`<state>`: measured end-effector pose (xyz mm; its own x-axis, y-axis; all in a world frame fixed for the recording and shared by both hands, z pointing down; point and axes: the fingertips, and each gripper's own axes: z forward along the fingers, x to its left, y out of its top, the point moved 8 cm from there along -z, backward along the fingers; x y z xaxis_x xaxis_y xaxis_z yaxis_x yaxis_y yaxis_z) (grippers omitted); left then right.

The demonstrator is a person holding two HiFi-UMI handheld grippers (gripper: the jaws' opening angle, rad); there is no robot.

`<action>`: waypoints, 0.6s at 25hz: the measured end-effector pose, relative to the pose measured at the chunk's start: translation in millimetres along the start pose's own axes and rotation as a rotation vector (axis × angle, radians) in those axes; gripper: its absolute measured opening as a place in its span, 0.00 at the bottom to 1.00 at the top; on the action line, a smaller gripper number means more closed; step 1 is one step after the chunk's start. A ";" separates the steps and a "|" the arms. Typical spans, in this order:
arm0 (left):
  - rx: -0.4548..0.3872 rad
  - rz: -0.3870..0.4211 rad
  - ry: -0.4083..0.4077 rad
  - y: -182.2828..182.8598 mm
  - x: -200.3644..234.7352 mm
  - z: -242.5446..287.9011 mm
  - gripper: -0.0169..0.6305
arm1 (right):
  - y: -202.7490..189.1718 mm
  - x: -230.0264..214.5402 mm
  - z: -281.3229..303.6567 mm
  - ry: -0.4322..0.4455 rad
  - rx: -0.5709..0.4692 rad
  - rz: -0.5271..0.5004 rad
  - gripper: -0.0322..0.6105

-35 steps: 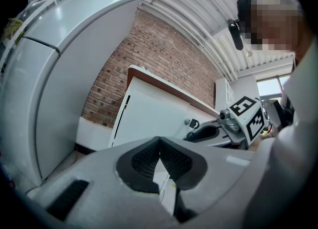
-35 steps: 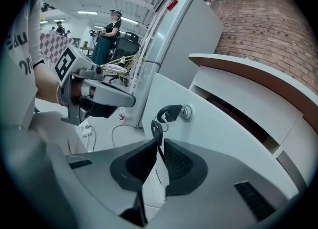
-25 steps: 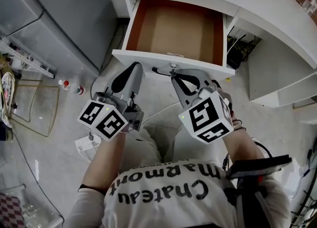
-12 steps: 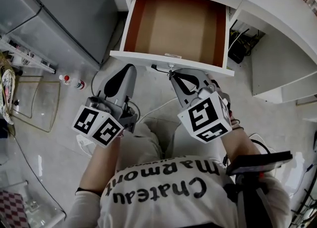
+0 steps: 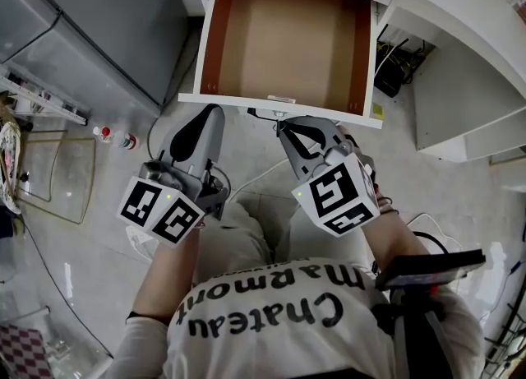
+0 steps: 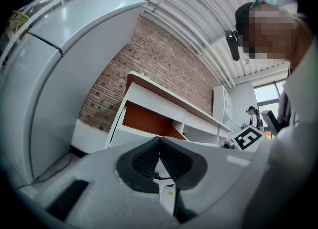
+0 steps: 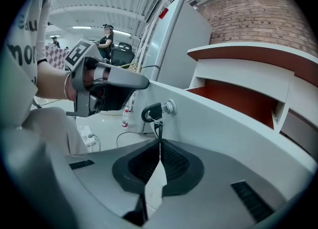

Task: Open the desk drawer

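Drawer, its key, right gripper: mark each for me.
drawer [image 5: 283, 40], head view, bare brown floor inside.
key [image 7: 154, 108], right gripper view, its black head.
right gripper [image 7: 160, 142], right gripper view, where the closed fingertips meet.

Head view steeply down; gripper views low, close, sharing drawer [image 5: 283, 40]

The desk drawer [image 5: 283, 44] sits pulled well out at the frame's top centre: white front panel, reddish-brown inner sides, tan bottom, a key [image 7: 151, 112] in its front lock.
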<state>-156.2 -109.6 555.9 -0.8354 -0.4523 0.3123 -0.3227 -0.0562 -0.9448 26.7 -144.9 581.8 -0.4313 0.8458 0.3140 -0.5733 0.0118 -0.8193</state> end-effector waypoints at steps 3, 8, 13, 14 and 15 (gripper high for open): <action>0.001 -0.001 -0.003 -2.1 -1.0 -1.2 0.05 | -3.3 1.2 -0.2 -0.001 -0.007 0.015 0.07; 0.013 0.023 -0.004 -4.2 -6.2 -8.0 0.05 | -10.2 4.1 0.0 0.006 -0.019 0.047 0.07; 0.004 0.029 0.005 -3.8 -7.0 -15.2 0.05 | -9.5 4.8 0.6 0.011 -0.034 0.076 0.07; 0.006 0.029 0.002 -3.3 -6.9 -15.7 0.05 | -9.4 4.6 0.3 0.015 -0.035 0.083 0.07; 0.008 0.030 -0.004 -2.6 -6.8 -16.3 0.05 | -9.4 4.3 -0.2 0.021 -0.034 0.091 0.07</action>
<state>-156.9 -91.8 557.9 -0.8429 -0.4572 0.2837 -0.2940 -0.0502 -0.9545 30.3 -141.2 590.8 -0.4654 0.8552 0.2280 -0.5081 -0.0473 -0.8600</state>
